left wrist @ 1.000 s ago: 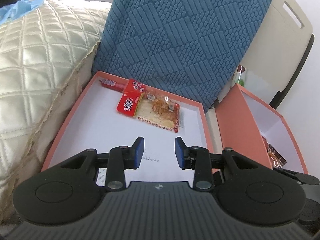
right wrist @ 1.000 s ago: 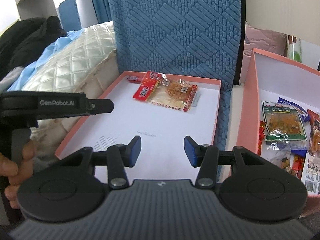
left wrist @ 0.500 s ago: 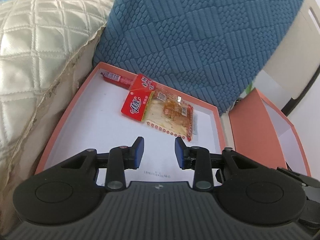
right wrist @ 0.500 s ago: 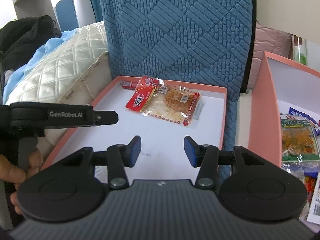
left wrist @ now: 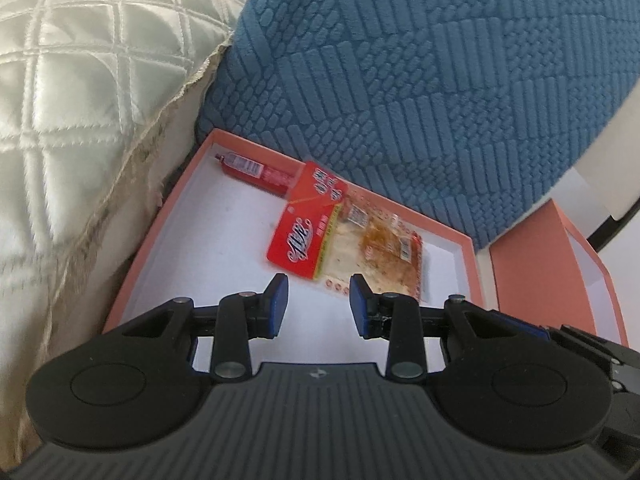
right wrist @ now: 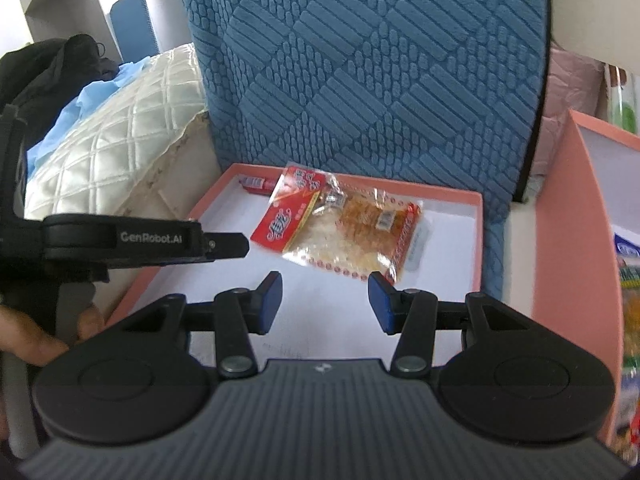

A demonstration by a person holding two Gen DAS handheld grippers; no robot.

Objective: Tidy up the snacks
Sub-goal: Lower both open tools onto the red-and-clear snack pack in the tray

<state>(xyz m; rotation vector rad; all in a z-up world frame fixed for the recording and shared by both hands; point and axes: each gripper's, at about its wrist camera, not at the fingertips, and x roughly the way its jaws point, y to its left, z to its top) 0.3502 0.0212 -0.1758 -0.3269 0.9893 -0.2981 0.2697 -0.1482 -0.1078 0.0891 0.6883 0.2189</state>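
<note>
Both tools hover over a shallow pink tray (left wrist: 132, 268) with a white floor. The left tool (left wrist: 318, 304) has its blue pads parted with nothing between them, and the right tool (right wrist: 324, 300) likewise stands open and empty. The snack packet (left wrist: 348, 240), red at one end and clear at the other, lies flat in the tray at twelve o'clock from each tool, near the far rim. A red sausage stick (left wrist: 254, 170) lies at its eleven o'clock, by the blue cushion (left wrist: 420, 80). A pink box (right wrist: 576, 248) with more snacks stands at three o'clock.
</note>
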